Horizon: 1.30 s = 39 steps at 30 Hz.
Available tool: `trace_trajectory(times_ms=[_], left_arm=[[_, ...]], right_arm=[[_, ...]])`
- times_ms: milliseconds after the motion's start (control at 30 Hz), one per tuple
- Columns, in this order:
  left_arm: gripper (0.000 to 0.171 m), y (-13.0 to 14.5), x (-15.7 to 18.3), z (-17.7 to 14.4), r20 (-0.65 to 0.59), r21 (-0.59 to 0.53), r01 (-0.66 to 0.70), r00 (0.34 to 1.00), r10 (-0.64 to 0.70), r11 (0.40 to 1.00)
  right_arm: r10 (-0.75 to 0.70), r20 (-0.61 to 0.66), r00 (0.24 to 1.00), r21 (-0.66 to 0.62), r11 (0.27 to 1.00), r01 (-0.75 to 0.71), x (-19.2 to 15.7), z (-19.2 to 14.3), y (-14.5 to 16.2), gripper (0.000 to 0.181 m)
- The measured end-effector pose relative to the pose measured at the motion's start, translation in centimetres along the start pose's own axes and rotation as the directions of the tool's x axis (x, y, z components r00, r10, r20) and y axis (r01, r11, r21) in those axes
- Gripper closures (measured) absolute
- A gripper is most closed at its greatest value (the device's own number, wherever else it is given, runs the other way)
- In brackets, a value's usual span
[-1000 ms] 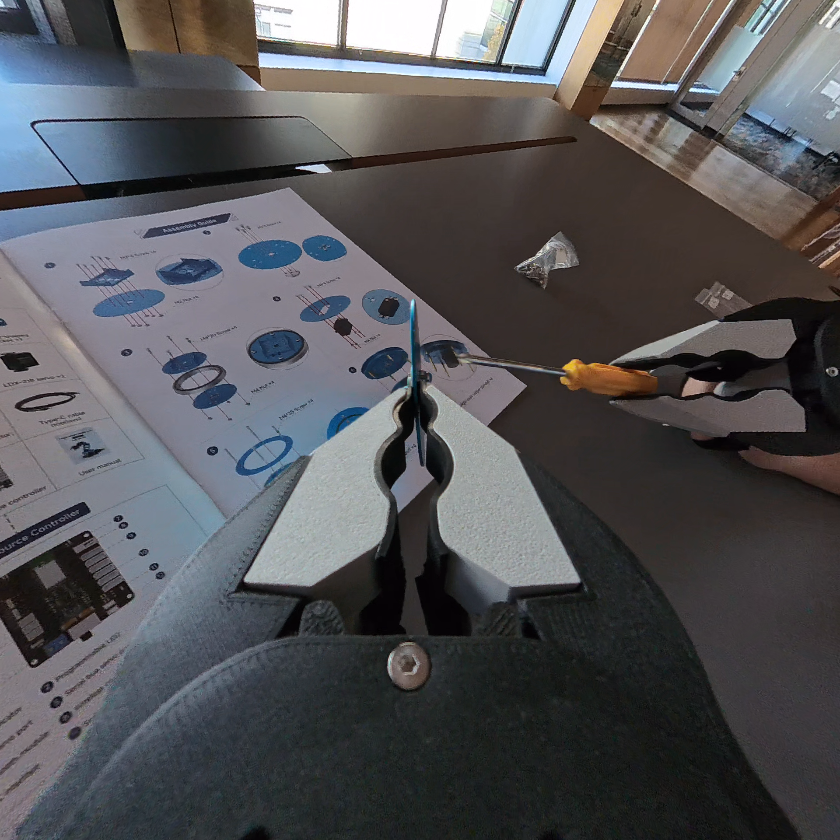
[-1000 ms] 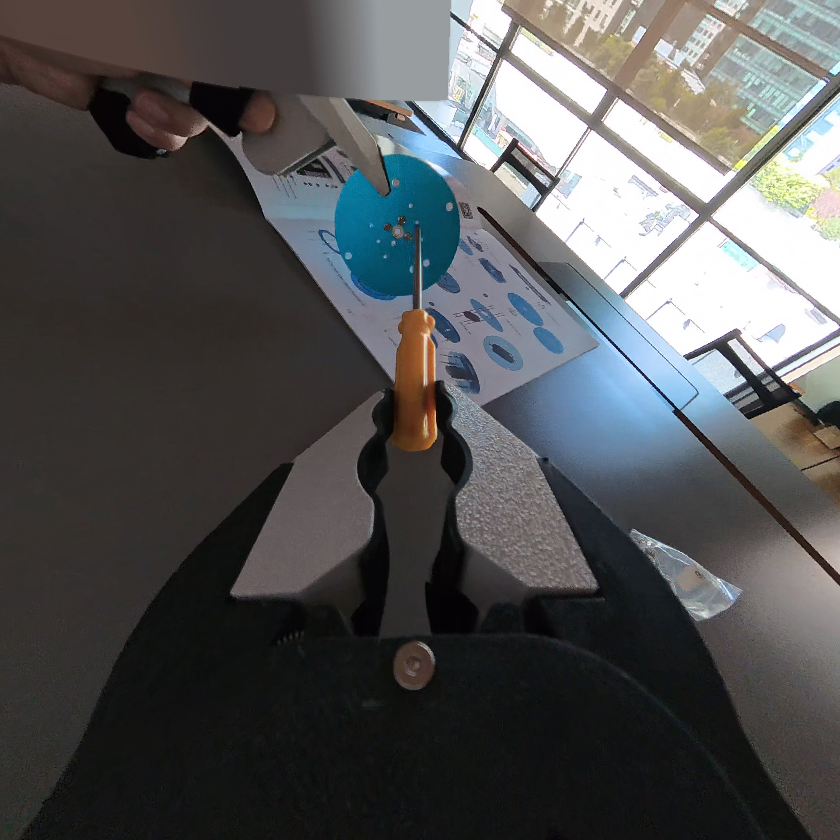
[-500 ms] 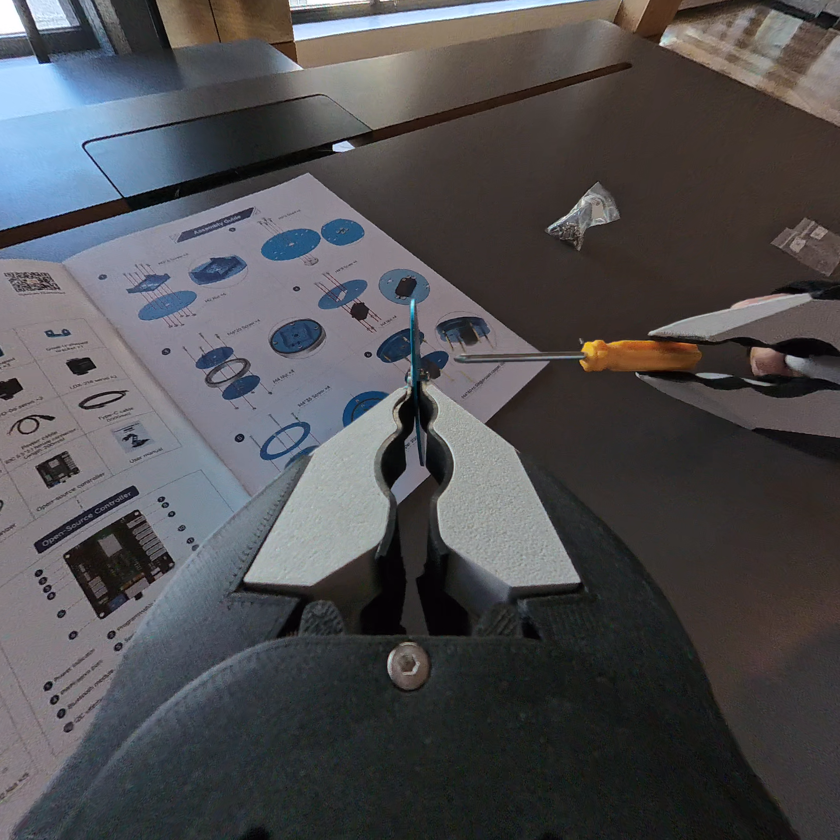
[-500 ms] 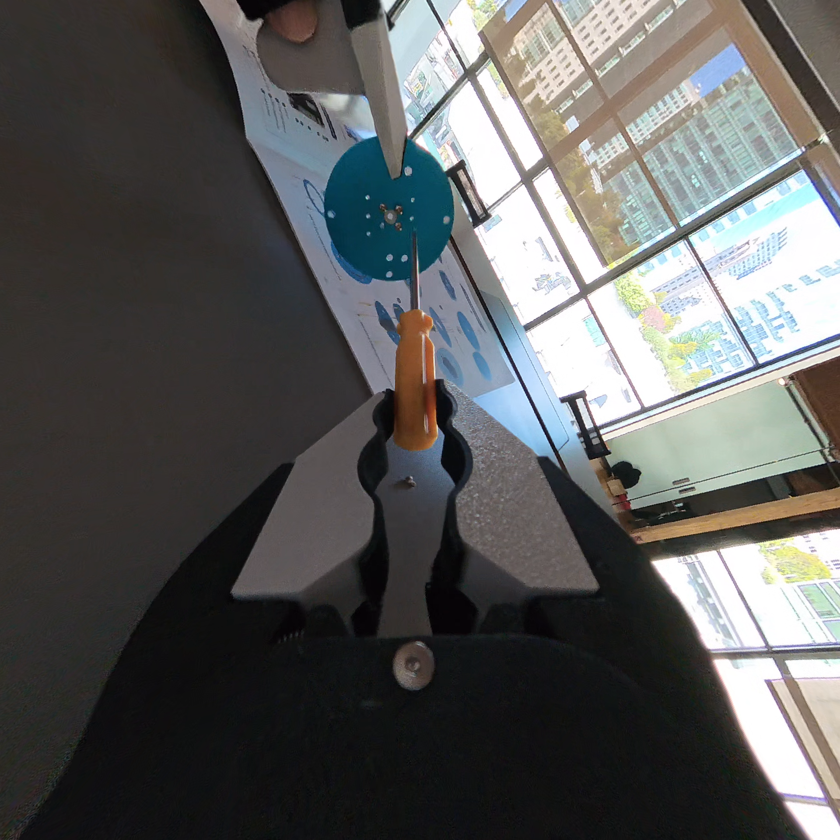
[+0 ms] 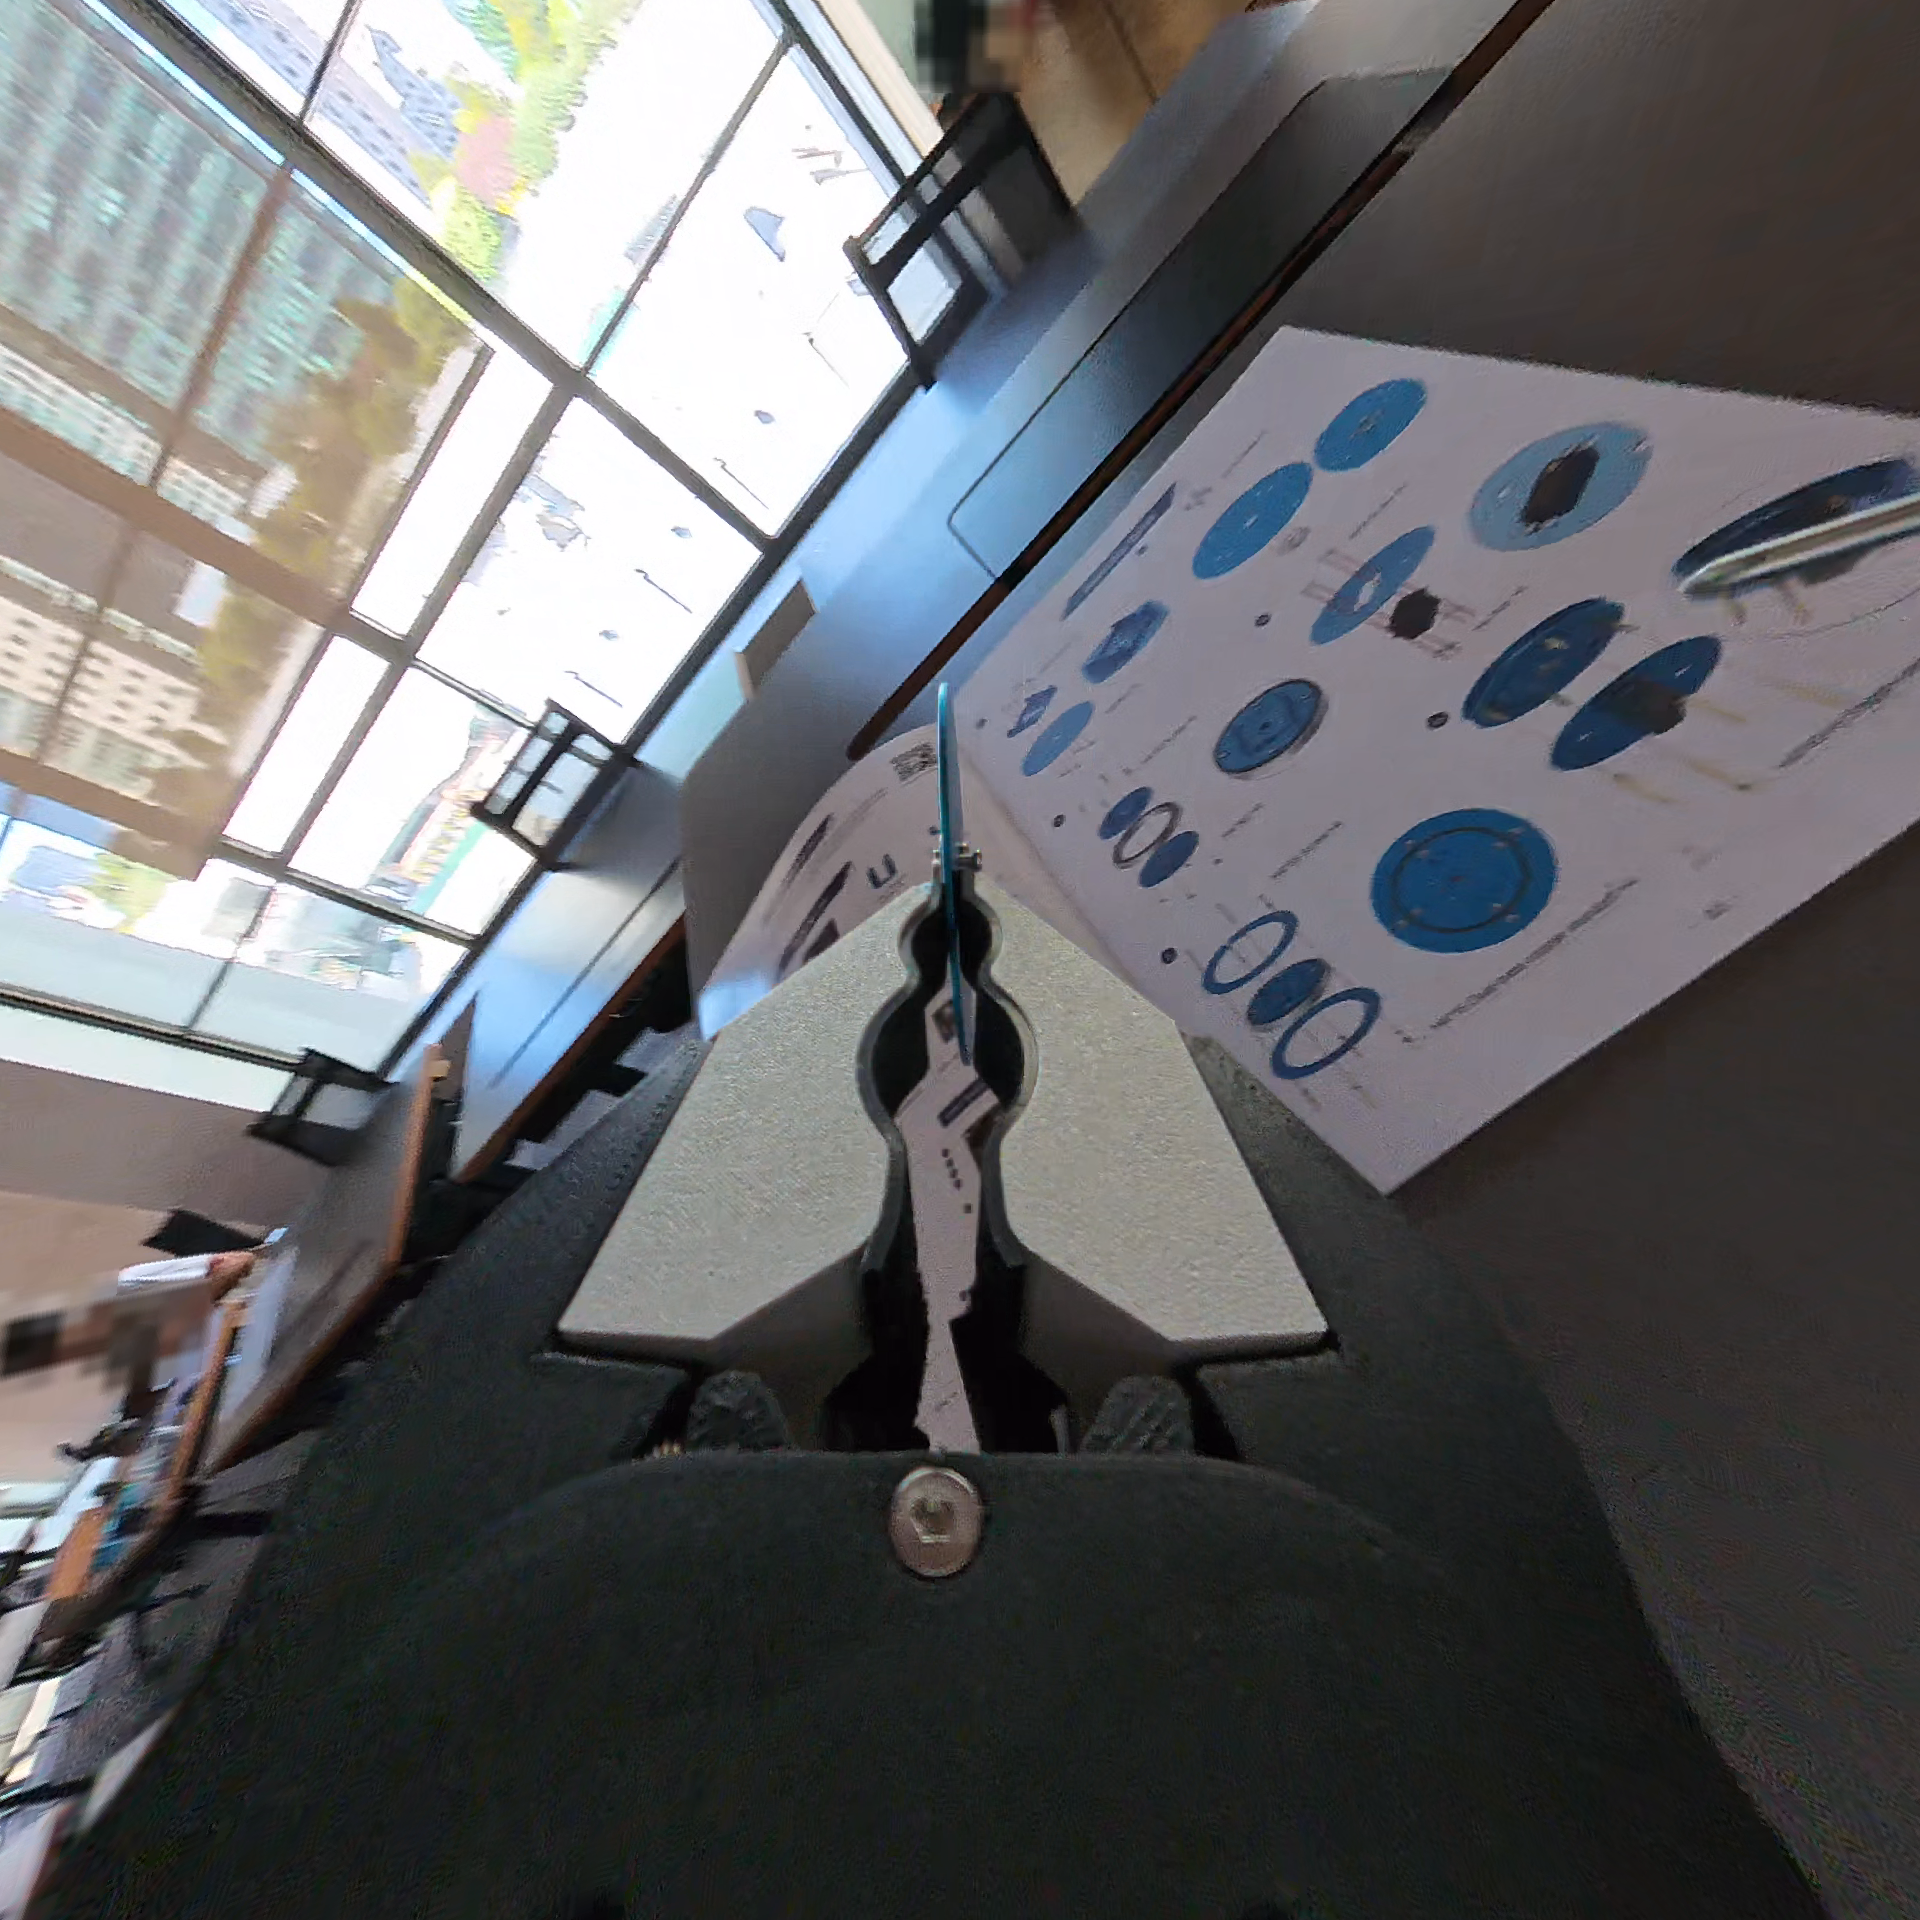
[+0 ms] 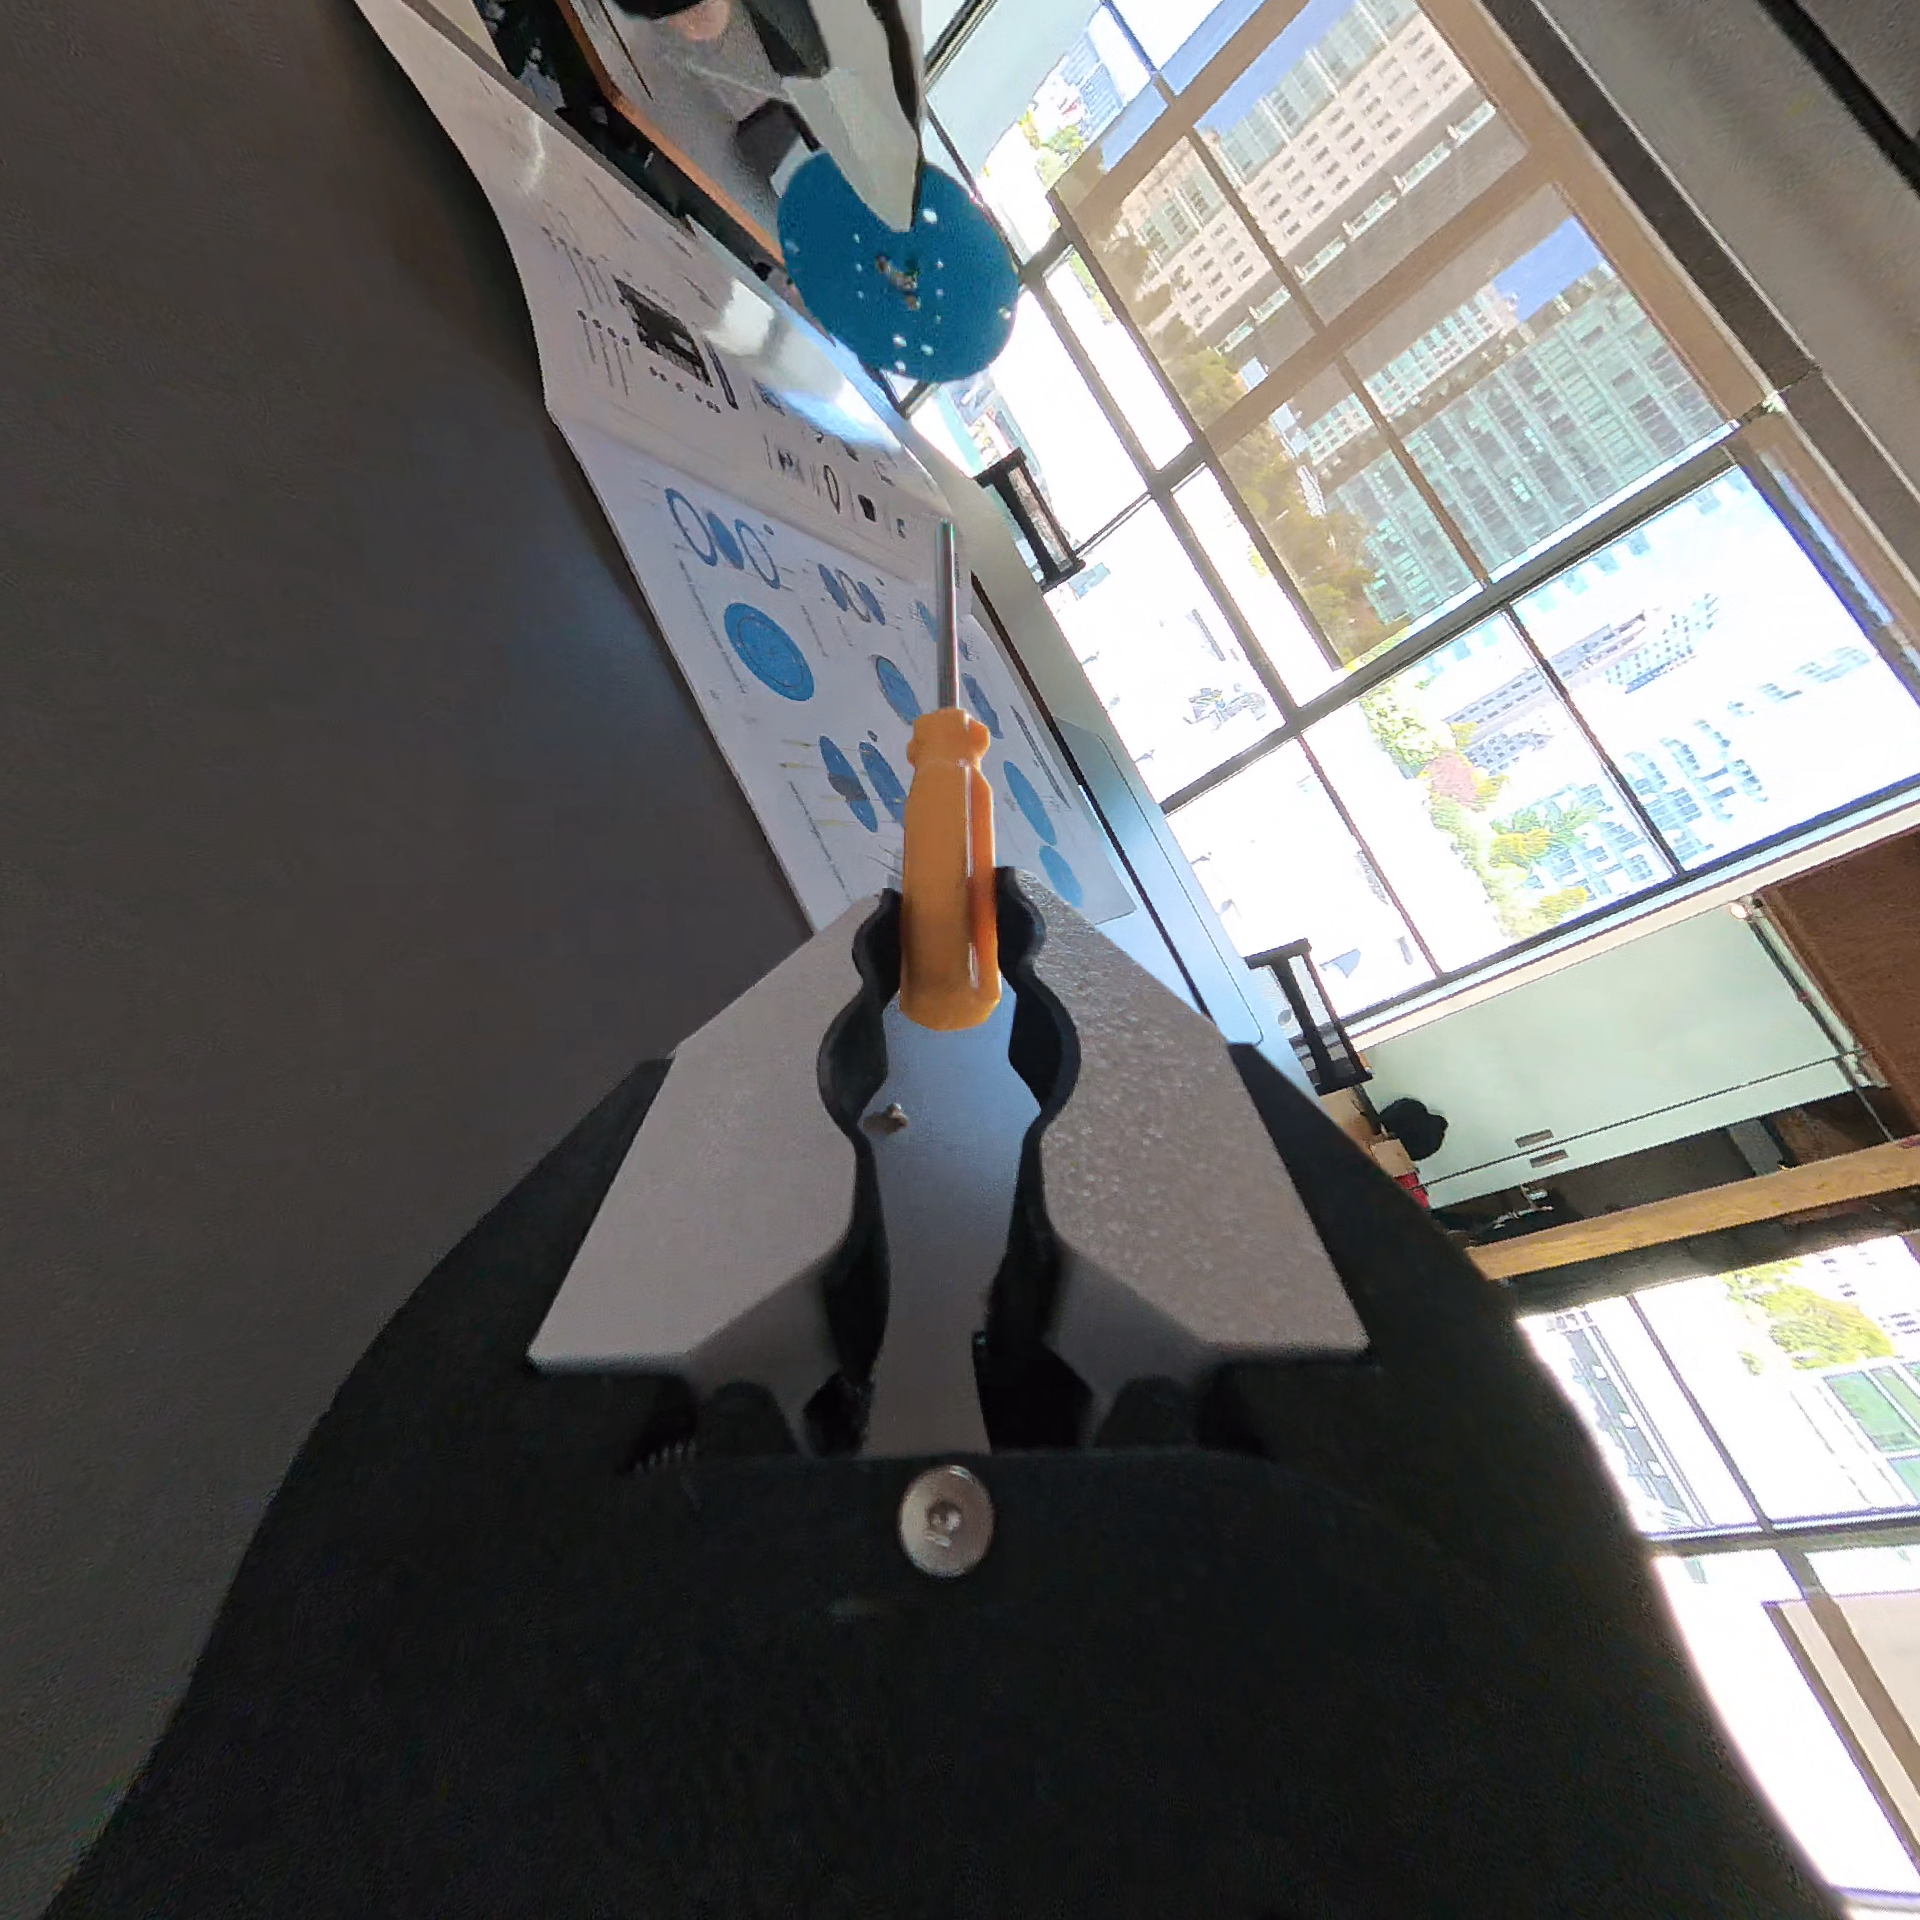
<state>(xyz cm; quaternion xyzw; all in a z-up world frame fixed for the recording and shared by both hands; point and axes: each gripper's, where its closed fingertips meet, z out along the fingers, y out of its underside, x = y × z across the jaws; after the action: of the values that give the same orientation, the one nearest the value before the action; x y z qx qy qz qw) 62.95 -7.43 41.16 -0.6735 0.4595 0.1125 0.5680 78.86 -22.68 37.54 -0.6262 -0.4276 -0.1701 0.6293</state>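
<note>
The right gripper (image 6: 948,914) was clamped on the orange-handled screwdriver (image 6: 943,862), shaft pointing to 12 o'clock; the left gripper (image 5: 948,914) pinched the round blue perforated disc (image 5: 947,821) edge-on, above the white illustrated instruction sheet (image 5: 1558,790).

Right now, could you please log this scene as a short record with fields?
left gripper: shut on blue perforated disc, gripped by its edge, seen edge-on in its own view
right gripper: shut on orange-handled screwdriver, shaft pointing forward
tip to disc: apart, tip short of the disc
below: open assembly guide on dark table
background: large windows
</note>
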Motion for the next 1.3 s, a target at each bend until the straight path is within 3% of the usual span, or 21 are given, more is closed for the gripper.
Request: trace_trajectory(times_ms=[67,133,200,267,333,467,567,700,800,933,1300], left_arm=[[0.171,0.2,0.0,0.1,0.036,-0.019,-0.067,0.997,0.068,0.998],[0.171,0.1,0.8,0.1,-0.009,-0.011,-0.056,0.998,0.056,0.998],[0.171,-0.3,3.0,0.0,-0.220,0.008,0.151,0.965,-0.145,0.989],[0.171,-1.0,4.9,-0.6,-0.455,-0.058,0.404,0.803,-0.385,0.913],[0.171,-1.0,5.2,-1.0,-0.543,-0.117,0.522,0.679,-0.494,0.845],[0.171,0.5,3.9,-1.1,-0.502,-0.030,0.544,0.718,-0.483,0.839],[0.171,-0.6,4.1,-1.8,-0.586,-0.044,0.628,0.614,-0.529,0.777],[0.171,0.5,4.8,-1.4,-0.590,-0.077,0.613,0.608,-0.532,0.786],[0.171,0.2,6.0,-1.6,-0.632,-0.122,0.643,0.536,-0.559,0.756],[0.171,0.8,7.2,-1.2,-0.611,-0.113,0.565,0.609,-0.506,0.817],[0.171,0.9,7.8,-1.1,-0.620,-0.133,0.560,0.597,-0.509,0.818]], right_arm=[[0.001,-0.011,1.000,-0.001,1.000,-0.001,0.3,0.1,0.0,0.164],[0.001,-0.020,1.000,-0.008,1.000,-0.001,0.4,0.2,-0.1,0.164],[-0.011,-0.026,1.000,-0.010,1.000,0.010,0.3,0.3,-0.3,0.164],[-0.050,-0.014,0.999,-0.013,0.999,0.050,-0.3,0.6,-0.6,0.164],[-0.103,-0.024,0.994,-0.015,0.995,0.103,-0.6,0.9,-1.0,0.164],[-0.088,-0.028,0.996,0.008,0.996,0.088,-0.6,1.9,-2.0,0.164],[-0.047,-0.013,0.999,0.014,0.999,0.047,-0.7,3.0,-2.3,0.164],[0.021,0.012,1.000,0.022,1.000,-0.022,-0.9,3.6,-2.7,0.164],[-0.037,0.032,0.999,-0.005,0.999,0.037,-1.7,3.9,-2.1,0.164],[-0.100,0.055,0.994,-0.014,0.995,0.101,-2.7,3.9,-2.0,0.164],[-0.163,0.077,0.984,-0.031,0.986,0.166,-3.3,3.7,-1.7,0.164]])
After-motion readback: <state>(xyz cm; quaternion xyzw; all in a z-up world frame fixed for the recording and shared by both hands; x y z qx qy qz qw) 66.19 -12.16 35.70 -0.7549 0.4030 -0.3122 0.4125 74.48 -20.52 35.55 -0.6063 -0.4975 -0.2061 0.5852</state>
